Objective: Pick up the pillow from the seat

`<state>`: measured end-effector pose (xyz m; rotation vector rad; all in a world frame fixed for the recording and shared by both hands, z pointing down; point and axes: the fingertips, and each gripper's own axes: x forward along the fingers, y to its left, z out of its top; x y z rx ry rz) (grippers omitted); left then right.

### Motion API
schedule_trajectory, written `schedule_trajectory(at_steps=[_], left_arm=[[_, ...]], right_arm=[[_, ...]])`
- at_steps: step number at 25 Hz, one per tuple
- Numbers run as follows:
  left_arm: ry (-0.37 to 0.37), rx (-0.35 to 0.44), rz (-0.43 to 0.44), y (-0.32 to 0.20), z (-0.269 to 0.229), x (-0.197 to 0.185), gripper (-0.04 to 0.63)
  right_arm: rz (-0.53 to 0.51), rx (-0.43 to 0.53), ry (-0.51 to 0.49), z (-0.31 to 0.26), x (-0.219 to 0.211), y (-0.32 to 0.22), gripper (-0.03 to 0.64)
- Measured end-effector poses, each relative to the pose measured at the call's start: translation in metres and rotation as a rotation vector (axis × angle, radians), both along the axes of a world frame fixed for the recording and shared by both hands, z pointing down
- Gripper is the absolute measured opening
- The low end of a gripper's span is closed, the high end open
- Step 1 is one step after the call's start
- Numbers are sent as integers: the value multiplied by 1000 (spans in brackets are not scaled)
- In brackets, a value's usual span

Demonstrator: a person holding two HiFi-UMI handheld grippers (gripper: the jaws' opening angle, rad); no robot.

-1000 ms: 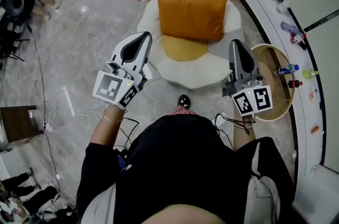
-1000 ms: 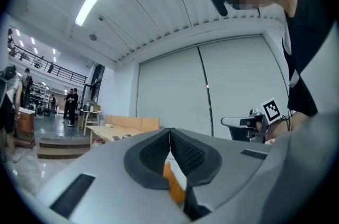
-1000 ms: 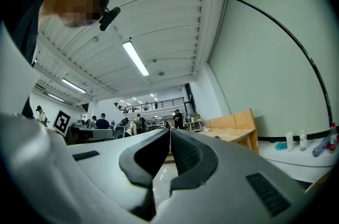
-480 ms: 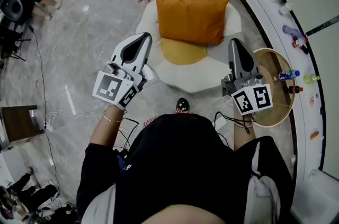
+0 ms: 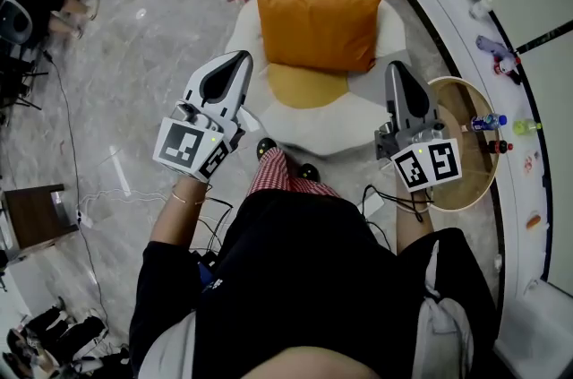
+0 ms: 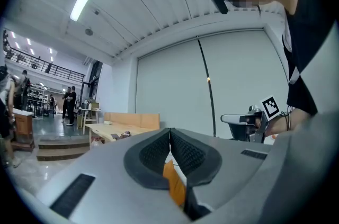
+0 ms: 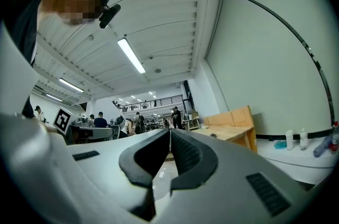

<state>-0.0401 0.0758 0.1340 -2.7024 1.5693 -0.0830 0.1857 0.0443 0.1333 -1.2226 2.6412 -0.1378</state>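
Pillow (image 5: 318, 28): orange, rectangular, lying at the back of a round white seat (image 5: 380, 113), untouched by either hand-held gripper.

The left hand-held gripper (image 5: 238, 59) has its 2 jaws pressed together with nothing pinched between them. It hovers just beside the seat's left edge, tip pointing toward the pillow. The right hand-held gripper (image 5: 395, 69) also has its 2 jaws pressed together and empty. It hovers at the seat's right edge, level with the left one. Each carries a cube with square black-and-white markers near the person's wrist.

Between the 2 grippers, a yellow seat cushion (image 5: 304, 88) shows in front of the pillow's lower edge. Below it, the person's leg in red checked fabric (image 5: 279, 175) and dark shoes (image 5: 310, 172) stand close to the seat's front.

To the right, partly behind the right gripper, sits a small round wooden bench (image 5: 458, 113) carrying a few small bottles (image 5: 484, 122). Grey marble floor (image 5: 134, 73) surrounds the seat.
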Motion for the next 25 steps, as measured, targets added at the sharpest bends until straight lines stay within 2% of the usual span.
schedule_trajectory(at_steps=[6, 10, 15, 25], left_arm=[[32, -1, 34, -25, 3, -4, 11], [18, 16, 74, -44, 1, -7, 11], [111, -36, 85, -66, 6, -23, 11], [80, -67, 118, -106, 18, -45, 11]], right_arm=[[33, 4, 14, 0, -3, -11, 23], [43, 8, 29, -3, -15, -23, 23], [67, -7, 32, 0, -28, -38, 23], [106, -32, 50, 7, -54, -65, 23]])
